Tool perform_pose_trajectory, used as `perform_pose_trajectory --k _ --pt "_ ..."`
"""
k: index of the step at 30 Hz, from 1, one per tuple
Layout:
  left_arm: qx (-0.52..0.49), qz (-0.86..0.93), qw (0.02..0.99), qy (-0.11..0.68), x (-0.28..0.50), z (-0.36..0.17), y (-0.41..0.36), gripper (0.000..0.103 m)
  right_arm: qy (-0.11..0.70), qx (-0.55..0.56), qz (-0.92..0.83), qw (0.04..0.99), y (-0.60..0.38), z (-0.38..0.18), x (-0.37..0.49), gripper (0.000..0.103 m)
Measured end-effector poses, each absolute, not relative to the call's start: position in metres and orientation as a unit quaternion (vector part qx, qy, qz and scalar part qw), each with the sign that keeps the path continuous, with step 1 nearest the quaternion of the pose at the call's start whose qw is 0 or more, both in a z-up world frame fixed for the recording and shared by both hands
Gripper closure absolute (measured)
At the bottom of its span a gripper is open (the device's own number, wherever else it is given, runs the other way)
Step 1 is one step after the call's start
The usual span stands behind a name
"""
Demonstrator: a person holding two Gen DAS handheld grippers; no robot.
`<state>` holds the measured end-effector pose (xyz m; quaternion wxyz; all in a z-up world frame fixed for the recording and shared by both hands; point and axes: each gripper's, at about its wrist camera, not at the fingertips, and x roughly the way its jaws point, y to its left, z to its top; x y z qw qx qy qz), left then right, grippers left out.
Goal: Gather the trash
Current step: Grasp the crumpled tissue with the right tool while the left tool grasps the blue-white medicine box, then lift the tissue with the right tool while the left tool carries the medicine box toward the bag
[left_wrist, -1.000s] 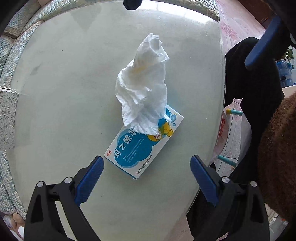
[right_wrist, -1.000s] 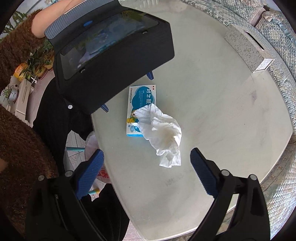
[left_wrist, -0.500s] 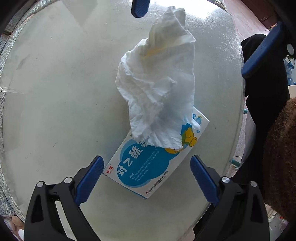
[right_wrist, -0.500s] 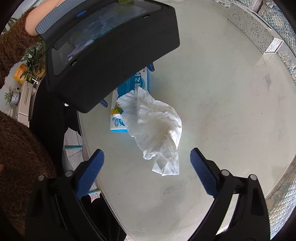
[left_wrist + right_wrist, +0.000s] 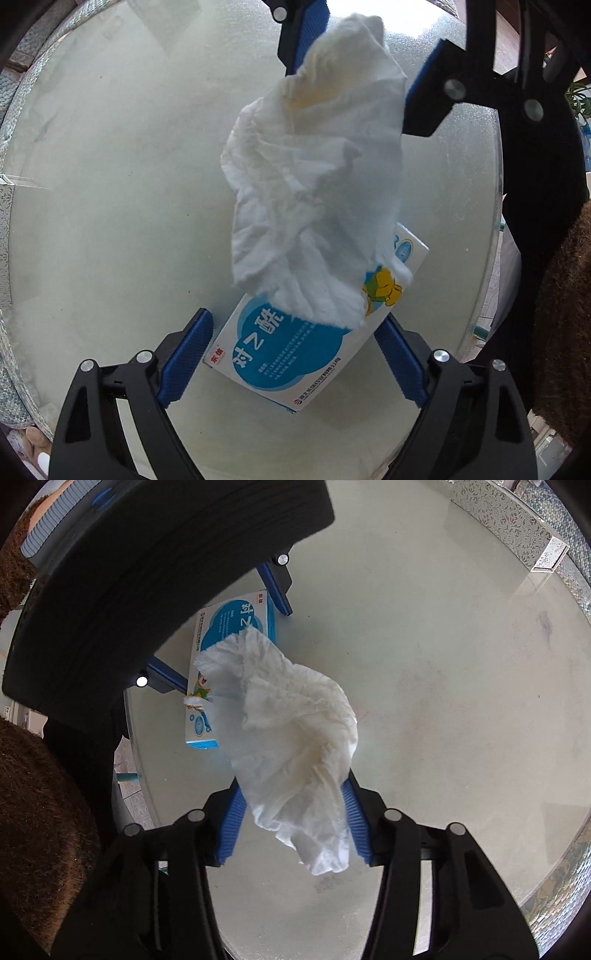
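Observation:
A crumpled white tissue [image 5: 314, 184] lies on the round glass table [image 5: 110, 240], its near end draped over a blue and white medicine box [image 5: 280, 354]. My left gripper [image 5: 293, 317] points straight down with the box between its blue pads. Its jaws are closing, and a thin gap still shows at each pad. My right gripper [image 5: 291, 779] is closing on the tissue [image 5: 295, 738], both pads touching it. In the left wrist view the right gripper [image 5: 364, 66] straddles the tissue's far end. The right wrist view shows the left gripper [image 5: 227, 642] straddling the box [image 5: 225, 624].
A silver patterned box [image 5: 517, 524] stands at the table's far edge, beside a patterned sofa [image 5: 576, 550]. The person's brown fuzzy sleeve [image 5: 561, 332] and dark clothes are at the table's edge [image 5: 496, 221]. Tiled floor lies beyond it.
Both grippers have come down toward the table. The right jaws have narrowed sharply onto the tissue. The left jaws have narrowed a little around the box.

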<state>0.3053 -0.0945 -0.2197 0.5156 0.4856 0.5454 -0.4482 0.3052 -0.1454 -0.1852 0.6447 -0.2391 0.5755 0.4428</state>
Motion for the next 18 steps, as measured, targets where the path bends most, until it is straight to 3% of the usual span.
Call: perform_pose_trajectory --k 6,18 --pt "0.467 -0.429 0.533 0.561 0.302 -0.216 -0.095 0.03 0.569 -0.244 0.395 0.679 -0.153 -0.189 0.303 0.086" --pt "0.346 -0.299 0.657 0.599 0.286 -0.209 -0.07 0.038 0.563 -0.216 0.264 0.753 -0.156 -0.186 0.273 0.089"
